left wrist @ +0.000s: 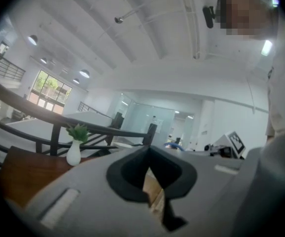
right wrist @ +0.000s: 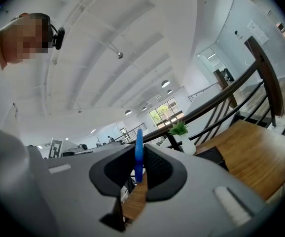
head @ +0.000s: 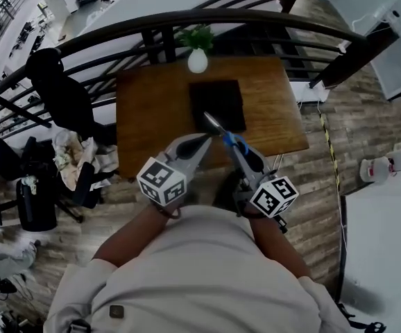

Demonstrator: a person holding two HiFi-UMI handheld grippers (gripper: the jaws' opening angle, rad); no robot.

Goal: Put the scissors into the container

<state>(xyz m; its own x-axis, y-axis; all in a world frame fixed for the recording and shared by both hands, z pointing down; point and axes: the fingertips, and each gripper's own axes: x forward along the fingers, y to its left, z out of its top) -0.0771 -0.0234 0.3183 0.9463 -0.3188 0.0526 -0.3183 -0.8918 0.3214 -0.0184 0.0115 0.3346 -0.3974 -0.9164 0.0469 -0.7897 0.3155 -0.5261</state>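
Right gripper (head: 234,144) is clenched on the scissors (head: 218,129): the blue plastic handle loop stands edge-on between its ribbed black pads in the right gripper view. The steel blades run from near right to far left, tip over the near-left corner of the container (head: 218,103); I can't judge their height above it. The container is a flat, dark, matte square tray lying mid-table. Left gripper (head: 204,141) is beside the right, its jaws together on nothing. The table (head: 152,109) is smooth brown wood, bare to the left and right of the tray. A white vase (head: 198,61) with a green plant sits at the far edge, a dark curved railing (head: 186,23) just behind.
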